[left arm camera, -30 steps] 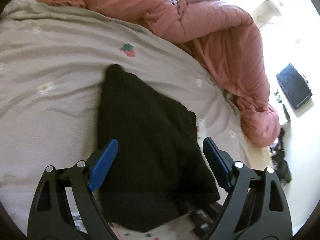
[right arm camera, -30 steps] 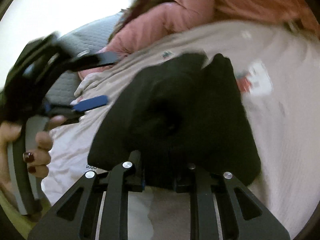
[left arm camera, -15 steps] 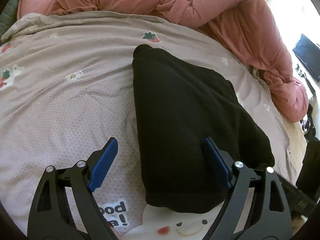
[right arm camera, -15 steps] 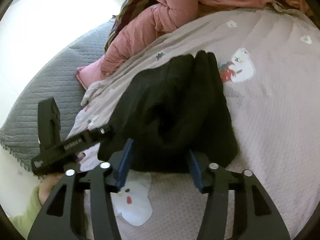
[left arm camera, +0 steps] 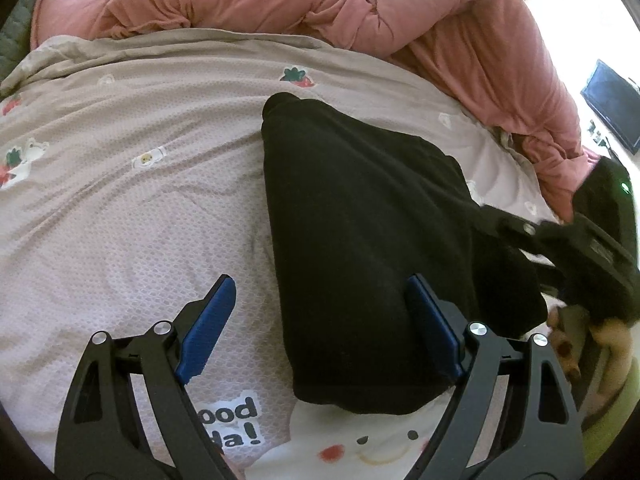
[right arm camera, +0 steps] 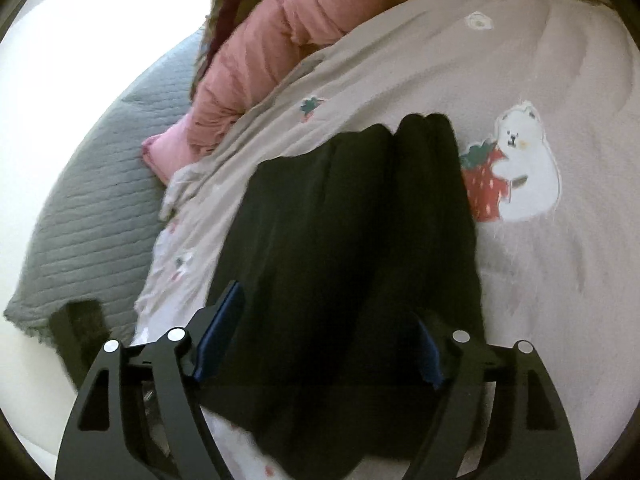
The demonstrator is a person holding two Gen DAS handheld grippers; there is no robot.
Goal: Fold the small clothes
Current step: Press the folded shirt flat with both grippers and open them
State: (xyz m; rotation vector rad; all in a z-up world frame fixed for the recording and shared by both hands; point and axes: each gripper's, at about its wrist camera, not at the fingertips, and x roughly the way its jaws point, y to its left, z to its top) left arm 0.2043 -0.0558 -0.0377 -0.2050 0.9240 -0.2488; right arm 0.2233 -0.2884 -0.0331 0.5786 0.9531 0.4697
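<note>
Black garment (left arm camera: 360, 240) lies folded on the bed sheet (left arm camera: 120, 200) | left gripper (left arm camera: 320, 316) jaws wide, empty | right gripper (right arm camera: 320, 336) jaws opening (nothing pinched) | we judge 1 fold done, tidying left

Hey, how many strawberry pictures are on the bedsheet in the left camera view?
3: one strawberry just beyond the black garment, two at the sheet's left edge. More may be hidden under the garment.

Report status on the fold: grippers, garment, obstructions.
Left gripper open, hovering over garment's edge. Right gripper jaws opening, nothing pinched. Black garment folded on printed bedspread. Pink duvet bunched behind, clear of it.
</note>
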